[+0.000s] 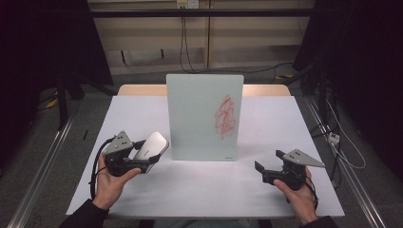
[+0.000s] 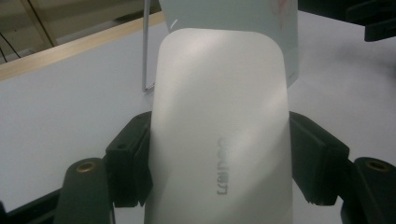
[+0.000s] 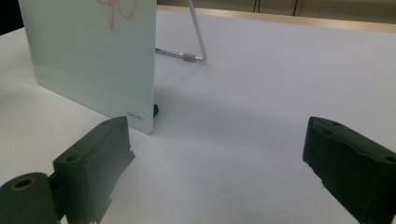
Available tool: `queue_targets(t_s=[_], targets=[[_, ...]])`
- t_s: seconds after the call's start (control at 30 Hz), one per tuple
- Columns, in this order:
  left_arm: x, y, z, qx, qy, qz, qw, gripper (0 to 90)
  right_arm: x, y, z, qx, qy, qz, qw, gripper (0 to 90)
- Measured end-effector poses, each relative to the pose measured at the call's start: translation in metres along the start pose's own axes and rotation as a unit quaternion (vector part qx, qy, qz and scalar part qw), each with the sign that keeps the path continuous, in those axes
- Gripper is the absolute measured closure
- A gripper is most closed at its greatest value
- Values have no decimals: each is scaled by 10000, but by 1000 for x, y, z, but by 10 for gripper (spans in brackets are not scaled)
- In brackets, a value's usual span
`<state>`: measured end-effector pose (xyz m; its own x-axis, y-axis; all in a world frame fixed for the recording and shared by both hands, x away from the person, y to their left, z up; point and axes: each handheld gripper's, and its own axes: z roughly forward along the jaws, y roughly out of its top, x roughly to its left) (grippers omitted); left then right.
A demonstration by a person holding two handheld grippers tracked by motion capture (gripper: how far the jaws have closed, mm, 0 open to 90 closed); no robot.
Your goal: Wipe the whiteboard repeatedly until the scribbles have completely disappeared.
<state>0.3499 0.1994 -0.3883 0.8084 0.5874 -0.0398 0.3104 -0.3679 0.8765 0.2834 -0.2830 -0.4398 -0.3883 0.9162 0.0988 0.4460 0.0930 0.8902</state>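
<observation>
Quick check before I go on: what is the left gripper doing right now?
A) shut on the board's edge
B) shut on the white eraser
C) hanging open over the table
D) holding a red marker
B: in the left gripper view both jaws press the sides of the white eraser, held by the left gripper just left of the board.

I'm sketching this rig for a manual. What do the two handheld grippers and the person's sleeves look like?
Both the left gripper and the right gripper are black, each with two blocky black jaws and a grey three-cornered plate on top. A black cable loops from the left gripper beside the hand; another trails by the right wrist. Round brass-coloured holes mark the jaw arms in the gripper views. The sleeves are dark.
</observation>
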Motion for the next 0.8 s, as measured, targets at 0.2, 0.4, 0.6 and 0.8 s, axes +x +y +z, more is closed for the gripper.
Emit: queue_targets(t_s=[0.2,0.4,0.6,0.8], targets=[[-9,2,2,-30,-70,60,10000,309,-1,0,0,9,-17,50,10000,73],[-18,10,7,-129,-120,120,9998,309,-1,-1,-2,-3,15,26,10000,74],[-28,19,12,-179,-106,234,9995,310,-1,-1,-4,-27,11,33,10000,73],[-36,28,19,-173,-108,429,9989,310,-1,-1,-4,-24,13,26,10000,73]])
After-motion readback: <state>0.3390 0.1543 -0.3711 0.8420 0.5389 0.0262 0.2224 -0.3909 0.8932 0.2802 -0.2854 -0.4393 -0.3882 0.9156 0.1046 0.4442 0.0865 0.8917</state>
